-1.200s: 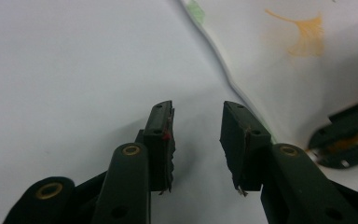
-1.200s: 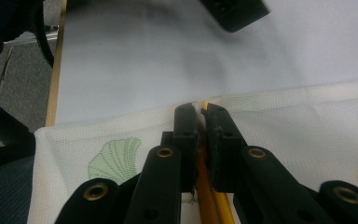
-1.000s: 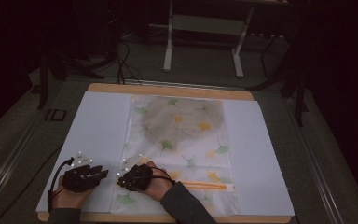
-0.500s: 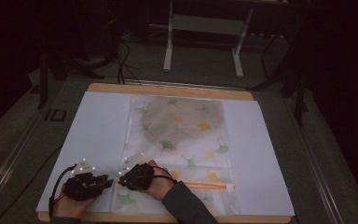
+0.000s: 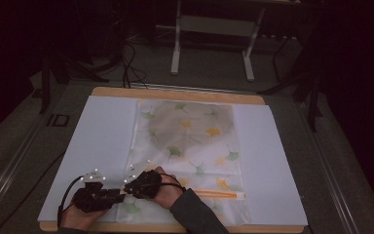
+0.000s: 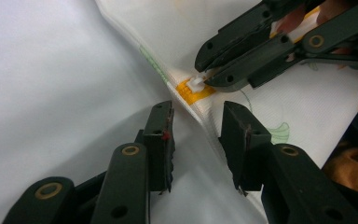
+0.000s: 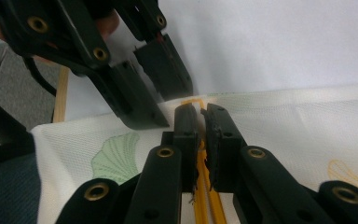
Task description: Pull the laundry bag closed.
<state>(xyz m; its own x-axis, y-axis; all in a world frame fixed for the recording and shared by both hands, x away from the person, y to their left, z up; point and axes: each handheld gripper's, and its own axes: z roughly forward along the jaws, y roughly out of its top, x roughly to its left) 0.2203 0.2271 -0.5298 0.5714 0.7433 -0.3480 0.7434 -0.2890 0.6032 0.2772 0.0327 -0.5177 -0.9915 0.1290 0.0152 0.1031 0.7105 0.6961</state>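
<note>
A white fabric cover [image 5: 190,141] printed with ginkgo leaves lies flat on the table, its orange zipper [image 5: 219,194] running along the near end. My right gripper [image 6: 205,71] is shut on the white zipper pull [image 6: 196,84] at the zipper's left end, and its jaws meet over the orange zipper [image 7: 205,186] in the right gripper view [image 7: 200,112]. My left gripper [image 6: 196,114] stands open, its jaws straddling the cover's edge just short of the pull. In the high view the left gripper [image 5: 117,196] and the right gripper [image 5: 128,186] sit tip to tip at the cover's near left corner.
A white sheet [image 5: 102,141] covers the wooden table [image 5: 175,92] beneath the cover. The table's near edge [image 5: 175,228] is just behind my hands. A metal stand [image 5: 209,44] is on the floor beyond the table. A black cable [image 5: 65,195] trails from the left gripper.
My left gripper has slid toward the near edge and rightward, closing in on the right gripper at the cover's corner. The right gripper has stayed put.
</note>
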